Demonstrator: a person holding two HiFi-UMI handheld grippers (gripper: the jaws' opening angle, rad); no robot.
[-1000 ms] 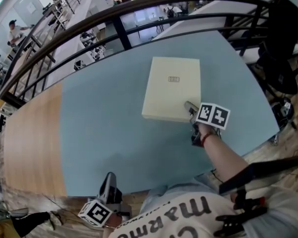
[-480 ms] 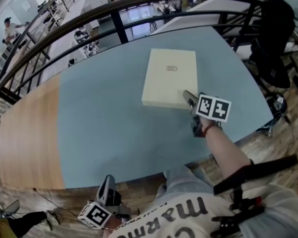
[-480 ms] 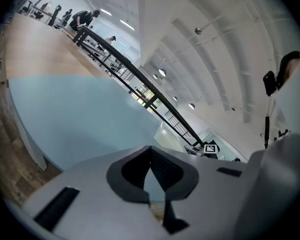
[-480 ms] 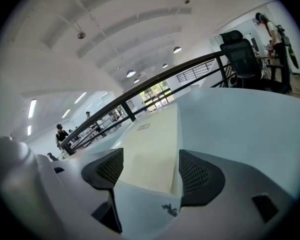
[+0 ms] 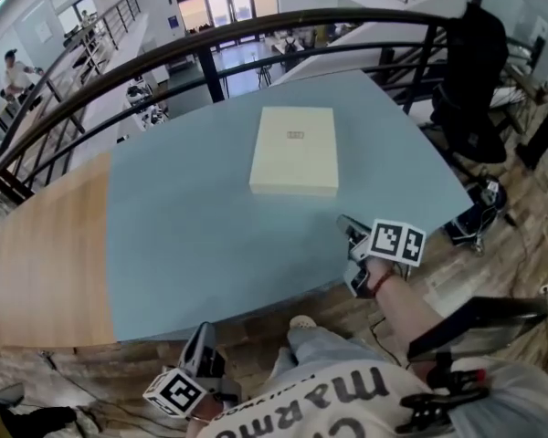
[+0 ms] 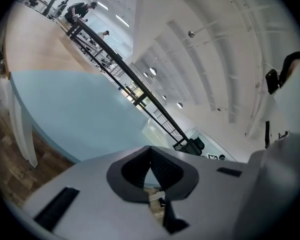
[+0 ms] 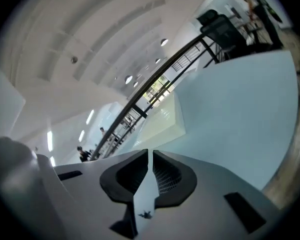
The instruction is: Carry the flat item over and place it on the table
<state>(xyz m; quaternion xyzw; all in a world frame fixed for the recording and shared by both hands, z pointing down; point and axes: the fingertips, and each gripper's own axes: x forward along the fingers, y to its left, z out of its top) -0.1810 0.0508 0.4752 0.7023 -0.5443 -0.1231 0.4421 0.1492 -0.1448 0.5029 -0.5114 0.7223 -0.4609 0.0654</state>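
Observation:
The flat item is a cream rectangular box point(image 5: 294, 150). It lies flat on the blue table point(image 5: 192, 235), toward the far side, with nothing touching it. My right gripper point(image 5: 346, 222) hangs over the table's near right edge, well short of the box. Its jaws are closing, nearly together, with nothing between them. In the right gripper view the box point(image 7: 165, 118) lies ahead beyond the right gripper point(image 7: 150, 155). My left gripper point(image 5: 202, 334) is low beside the person, below the table edge, shut and empty. The left gripper view has the left gripper point(image 6: 150, 153) pointing along the table point(image 6: 80, 114).
A black curved railing point(image 5: 256, 21) runs behind the table. A black chair with a dark jacket point(image 5: 470, 80) stands at the right. The table's left part is bare wood point(image 5: 46, 254). Wooden floor lies below the near edge.
My right gripper has drawn back from the box's near edge to the table's edge, and its jaws have come together. The box stays on the table. The left gripper has not moved.

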